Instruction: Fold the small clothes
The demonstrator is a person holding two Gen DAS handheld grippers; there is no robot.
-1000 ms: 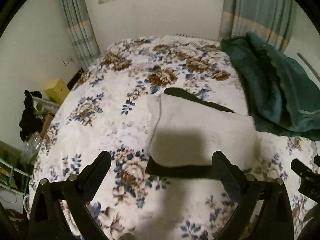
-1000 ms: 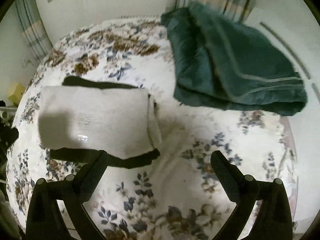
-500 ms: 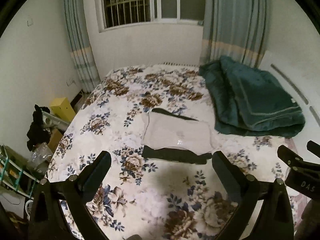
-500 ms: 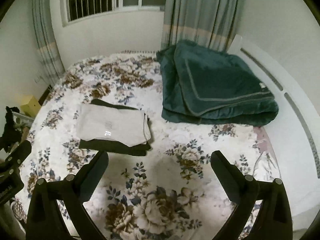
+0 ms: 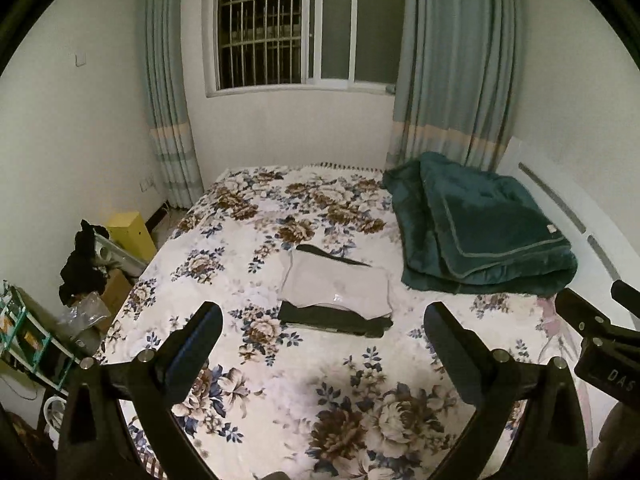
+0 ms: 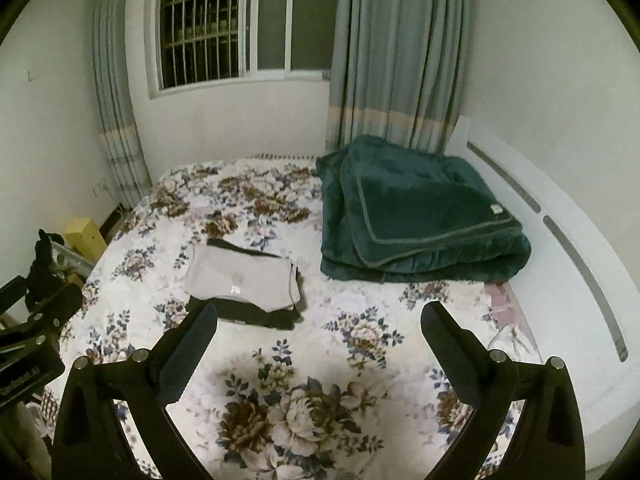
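A folded beige garment (image 5: 338, 286) lies on top of a folded dark garment (image 5: 332, 318) in the middle of the floral bed (image 5: 320, 392). The stack also shows in the right wrist view, beige (image 6: 242, 278) over dark (image 6: 256, 316). My left gripper (image 5: 322, 338) is open and empty, held well back from and above the stack. My right gripper (image 6: 320, 338) is open and empty, to the right of the stack. The right gripper's body (image 5: 600, 344) shows at the left wrist view's right edge.
A folded dark green blanket (image 6: 416, 212) lies at the bed's far right by the white headboard (image 6: 560, 240). Clutter, a yellow box (image 5: 132, 232) and shelves (image 5: 24, 336) stand left of the bed. A barred window (image 5: 280, 24) and curtains are behind.
Both grippers have pulled far back and up from the folded stack, which now looks small and distant. The stack lies still on the bed.
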